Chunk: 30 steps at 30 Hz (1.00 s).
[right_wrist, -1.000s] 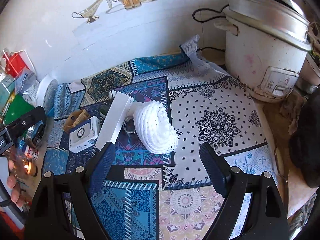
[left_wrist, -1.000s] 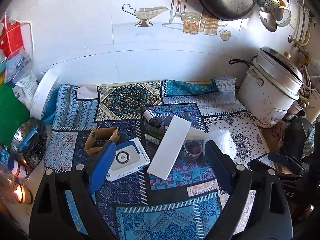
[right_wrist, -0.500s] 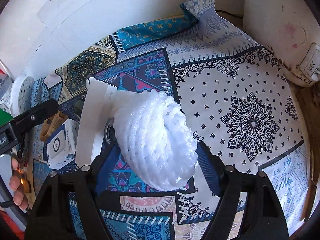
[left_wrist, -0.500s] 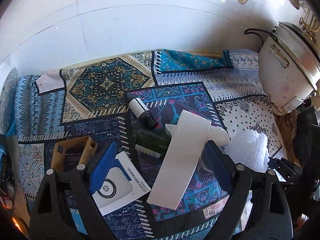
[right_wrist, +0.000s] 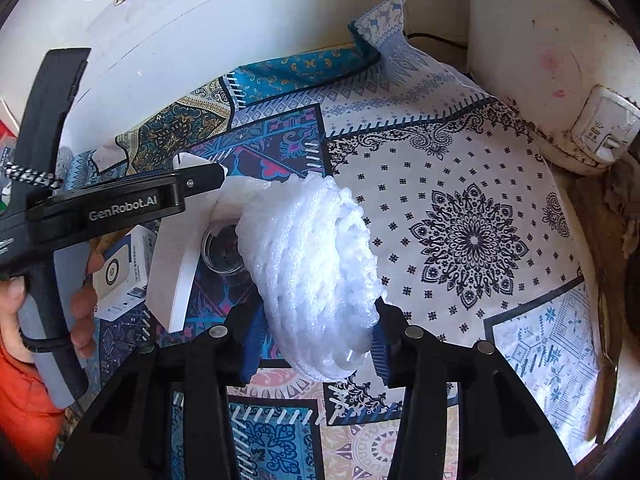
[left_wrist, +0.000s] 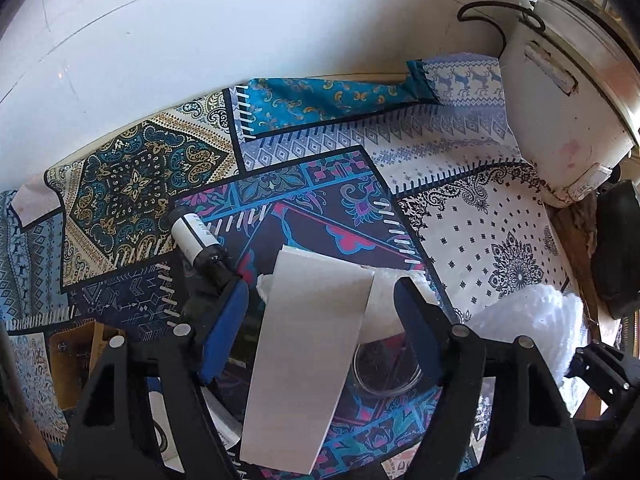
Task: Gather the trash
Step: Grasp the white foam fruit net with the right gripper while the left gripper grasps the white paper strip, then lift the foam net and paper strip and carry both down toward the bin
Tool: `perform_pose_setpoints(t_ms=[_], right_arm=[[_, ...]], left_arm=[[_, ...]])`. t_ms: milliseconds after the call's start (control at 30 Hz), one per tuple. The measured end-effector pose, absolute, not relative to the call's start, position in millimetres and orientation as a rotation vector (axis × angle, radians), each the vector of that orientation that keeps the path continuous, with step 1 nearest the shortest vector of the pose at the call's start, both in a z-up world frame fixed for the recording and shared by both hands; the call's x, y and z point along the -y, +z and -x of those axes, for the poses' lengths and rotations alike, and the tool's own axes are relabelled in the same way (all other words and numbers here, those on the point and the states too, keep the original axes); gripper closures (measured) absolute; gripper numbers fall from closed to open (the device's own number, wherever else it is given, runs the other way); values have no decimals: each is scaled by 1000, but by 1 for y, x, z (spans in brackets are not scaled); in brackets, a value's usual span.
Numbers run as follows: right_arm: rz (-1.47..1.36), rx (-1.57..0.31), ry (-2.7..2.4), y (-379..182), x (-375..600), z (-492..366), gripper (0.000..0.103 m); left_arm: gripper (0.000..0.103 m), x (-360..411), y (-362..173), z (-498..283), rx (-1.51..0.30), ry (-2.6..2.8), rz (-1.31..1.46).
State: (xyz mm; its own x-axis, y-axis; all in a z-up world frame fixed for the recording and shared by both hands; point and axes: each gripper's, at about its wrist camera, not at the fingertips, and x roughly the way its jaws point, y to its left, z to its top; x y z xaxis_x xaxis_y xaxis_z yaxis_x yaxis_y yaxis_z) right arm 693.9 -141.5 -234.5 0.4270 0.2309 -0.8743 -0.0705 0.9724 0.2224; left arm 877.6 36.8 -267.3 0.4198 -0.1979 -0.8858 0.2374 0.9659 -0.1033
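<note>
A long white box (left_wrist: 308, 356) lies on the patterned cloth between the jaws of my left gripper (left_wrist: 324, 312), which is open and straddles it without touching. It also shows in the right wrist view (right_wrist: 176, 264). A white foam net (right_wrist: 316, 276) sits between the jaws of my right gripper (right_wrist: 316, 340), which has closed in on it and presses its sides. The foam net shows at the right of the left wrist view (left_wrist: 532, 328). A small black-and-white bottle (left_wrist: 196, 240) and a clear round lid (left_wrist: 384, 368) lie by the box.
A white rice cooker (left_wrist: 568, 92) stands at the back right, close to the wall (left_wrist: 200, 40). A white printed carton (right_wrist: 124, 276) and a brown cardboard box (left_wrist: 76, 360) lie at the left. The patterned cloth (right_wrist: 472, 240) covers the counter.
Both grippers have moved down and forward. The left one now straddles the white box. The right gripper's jaws have closed onto the foam net.
</note>
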Motion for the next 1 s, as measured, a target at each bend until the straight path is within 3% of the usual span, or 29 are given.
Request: perform_pose_setpoints(t_ms=[67, 267, 400, 1000], right_arm=[[-168, -1106, 177, -231, 147, -692, 62], [-205, -1091, 150, -225, 158, -687, 62], [-219, -1074, 150, -220, 160, -681, 63], [-145, -911, 298, -161, 188, -607, 63]], left_arm=[[28, -36, -271, -880, -1099, -283, -39], [48, -33, -278, -880, -1113, -287, -75], [52, -35, -275, -871, -1106, -270, -103], [53, -35, -172, -725, -875, -81, 6]])
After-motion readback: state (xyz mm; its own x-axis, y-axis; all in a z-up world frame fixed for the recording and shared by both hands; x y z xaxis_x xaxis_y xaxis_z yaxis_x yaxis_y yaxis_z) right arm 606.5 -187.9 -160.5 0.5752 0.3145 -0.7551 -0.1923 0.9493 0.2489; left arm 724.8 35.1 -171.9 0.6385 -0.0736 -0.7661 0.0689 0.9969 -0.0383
